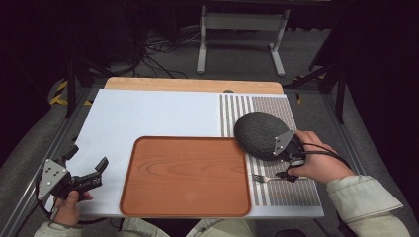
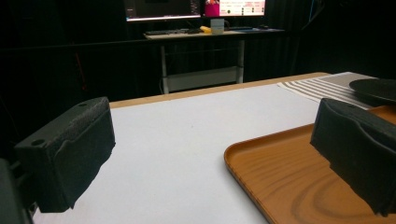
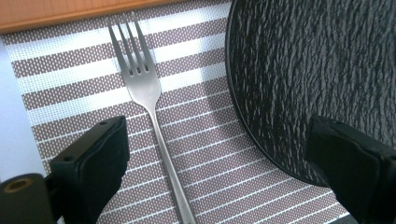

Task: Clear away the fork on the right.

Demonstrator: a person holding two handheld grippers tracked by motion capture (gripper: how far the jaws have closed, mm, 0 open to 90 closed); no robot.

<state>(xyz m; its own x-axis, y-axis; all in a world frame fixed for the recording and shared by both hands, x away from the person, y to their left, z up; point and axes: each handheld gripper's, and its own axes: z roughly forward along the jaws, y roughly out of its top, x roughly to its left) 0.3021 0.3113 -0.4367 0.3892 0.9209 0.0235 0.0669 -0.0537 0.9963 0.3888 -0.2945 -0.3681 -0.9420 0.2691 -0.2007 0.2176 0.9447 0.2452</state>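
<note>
A silver fork (image 1: 263, 177) lies on the striped placemat (image 1: 291, 190), tines toward the wooden tray (image 1: 185, 175). Beside it rests a dark textured plate (image 1: 259, 133). My right gripper (image 1: 282, 165) hovers low over the fork and the plate's near edge. In the right gripper view the fork (image 3: 144, 88) lies between the wide-apart jaws of the right gripper (image 3: 215, 135), nearer the left one, and the other jaw is over the plate (image 3: 317, 60). My left gripper (image 1: 88, 159) is open at the table's front left, holding nothing. In its own view the left gripper (image 2: 212, 112) faces the tray (image 2: 280, 182).
A white mat (image 1: 148, 118) covers the table left of the placemat, with a wooden board strip (image 1: 192, 85) along the far edge. Beyond the table stand a grey frame (image 1: 242, 22) and floor cables (image 1: 158, 54). A desk with monitors (image 2: 187, 9) shows far behind.
</note>
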